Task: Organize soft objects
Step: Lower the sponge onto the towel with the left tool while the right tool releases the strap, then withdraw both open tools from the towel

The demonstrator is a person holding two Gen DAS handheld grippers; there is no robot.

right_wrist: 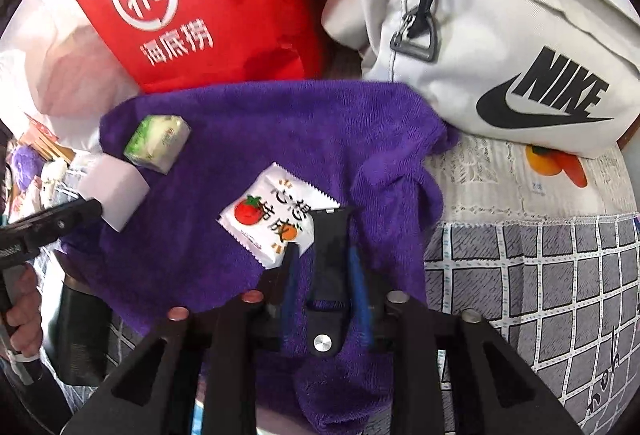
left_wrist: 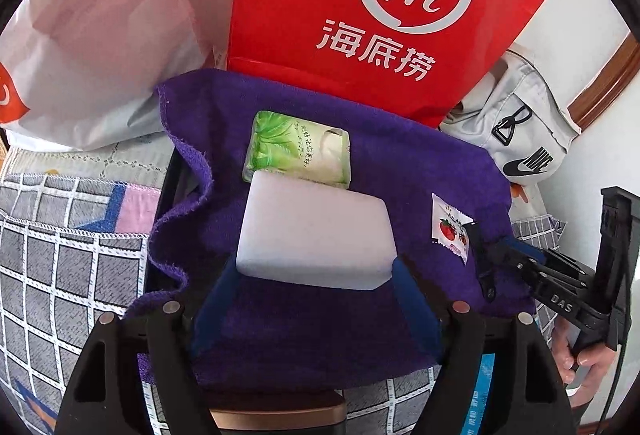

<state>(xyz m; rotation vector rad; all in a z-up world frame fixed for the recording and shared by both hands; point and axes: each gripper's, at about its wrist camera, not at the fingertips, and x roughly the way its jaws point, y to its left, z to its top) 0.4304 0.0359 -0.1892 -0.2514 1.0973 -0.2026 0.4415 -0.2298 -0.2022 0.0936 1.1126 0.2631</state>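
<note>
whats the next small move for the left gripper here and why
Probably lift the left gripper straight up and back. The white sponge lies flat on the purple towel against the green tissue pack, and the jaws stand wide at its near edge without seeming to press it, so it looks already placed.

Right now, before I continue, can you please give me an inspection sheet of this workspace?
Surface: purple towel spread over a checked cloth.
Job's things: white sponge, green tissue pack touching its far edge, small sachet apart to the right; all lie on the towel.
Clutter: red paper bag, white plastic bag and grey Nike bag behind the towel.
Grippers: left gripper open, fingers flanking the sponge's near end; right gripper open, one finger at the sachet's edge.
Cables: thin dark line by the right gripper's handle, perhaps a cord.
Surroundings: pale wall with wooden trim; the rest unclear.
</note>
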